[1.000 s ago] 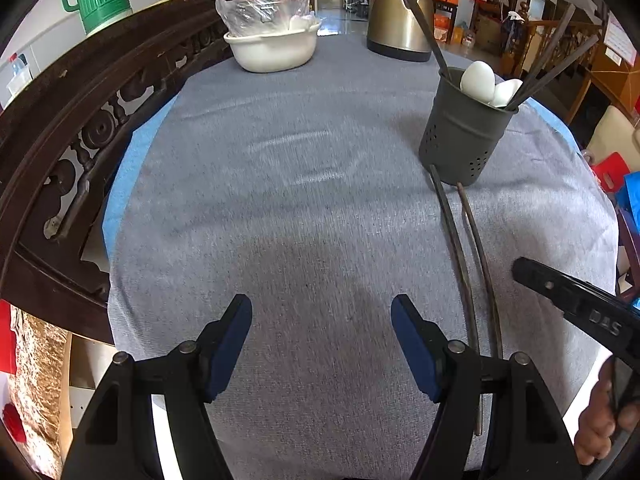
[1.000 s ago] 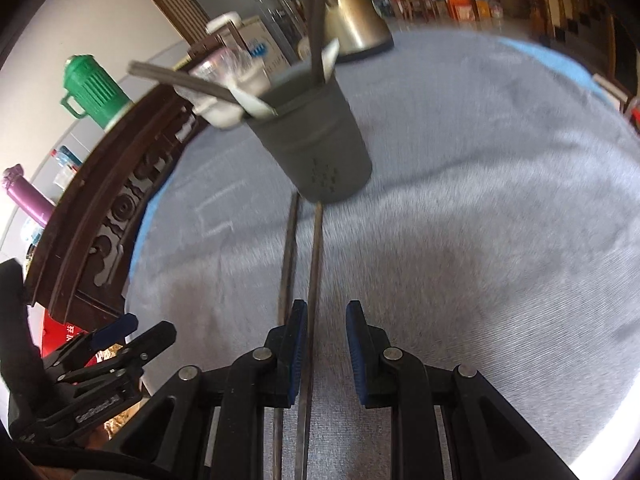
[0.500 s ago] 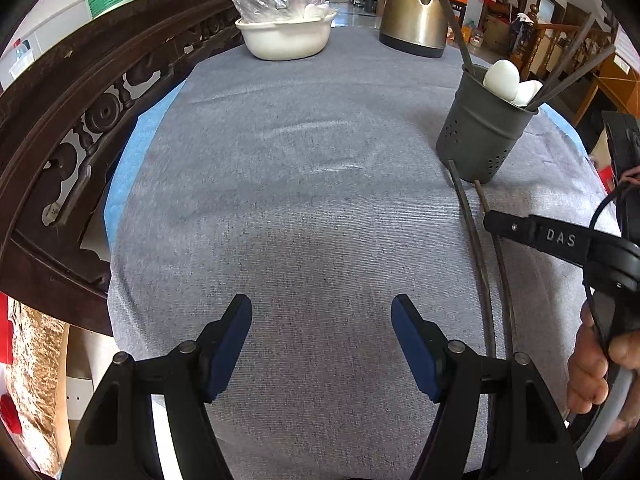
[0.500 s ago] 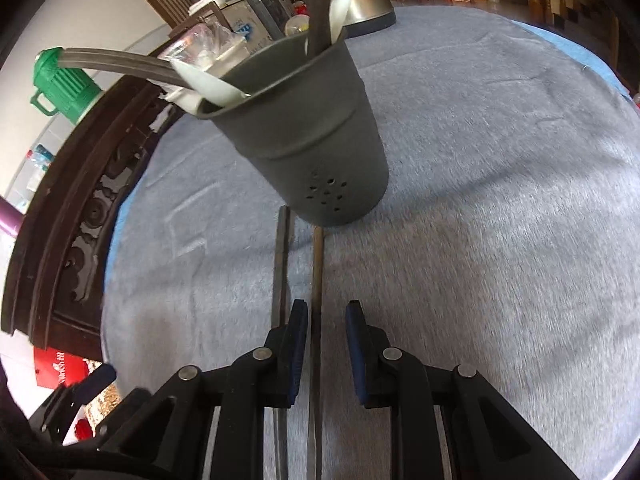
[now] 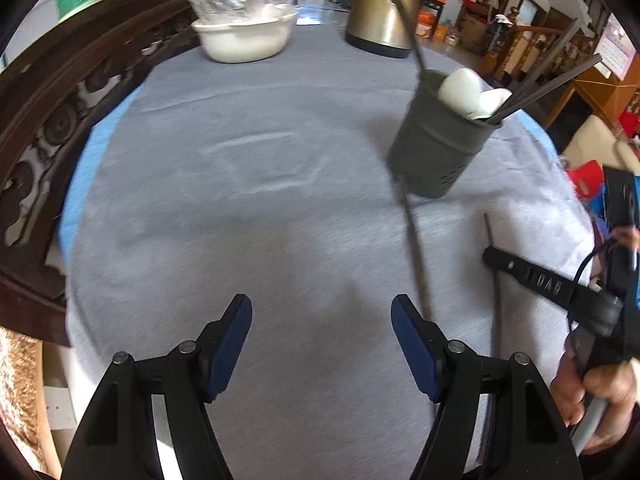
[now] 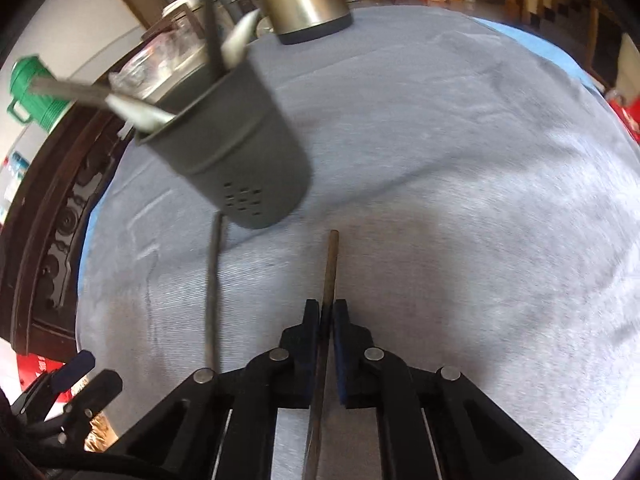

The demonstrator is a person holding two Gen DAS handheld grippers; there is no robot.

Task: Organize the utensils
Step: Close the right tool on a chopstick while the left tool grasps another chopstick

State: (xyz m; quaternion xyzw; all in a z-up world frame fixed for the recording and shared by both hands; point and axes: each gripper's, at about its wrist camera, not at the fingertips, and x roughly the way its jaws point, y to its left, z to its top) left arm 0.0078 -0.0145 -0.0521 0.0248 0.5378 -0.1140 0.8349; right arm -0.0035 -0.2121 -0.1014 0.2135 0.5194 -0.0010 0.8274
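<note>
Left edge: dark carved wooden rail (image 5: pixel 48 120) runs along the grey tablecloth (image 5: pixel 248 208), with a blue strip showing between them. Wide bare cloth centre and near. Far side: white basin with a plastic bag (image 5: pixel 244 36), brass-coloured kettle (image 5: pixel 384 16). Left gripper (image 5: pixel 322 344) hovers over bare cloth, jaws wide apart, nothing between them. Right of centre: dark grey perforated utensil holder (image 5: pixel 436 152) with spoons and chopsticks in it. One dark chopstick (image 6: pixel 212 292) lies on the cloth, far tip at the holder's base. Right gripper (image 6: pixel 327 316) has just been closing, pads clamped on the brown chopstick (image 6: pixel 331 264), just beside the holder.
</note>
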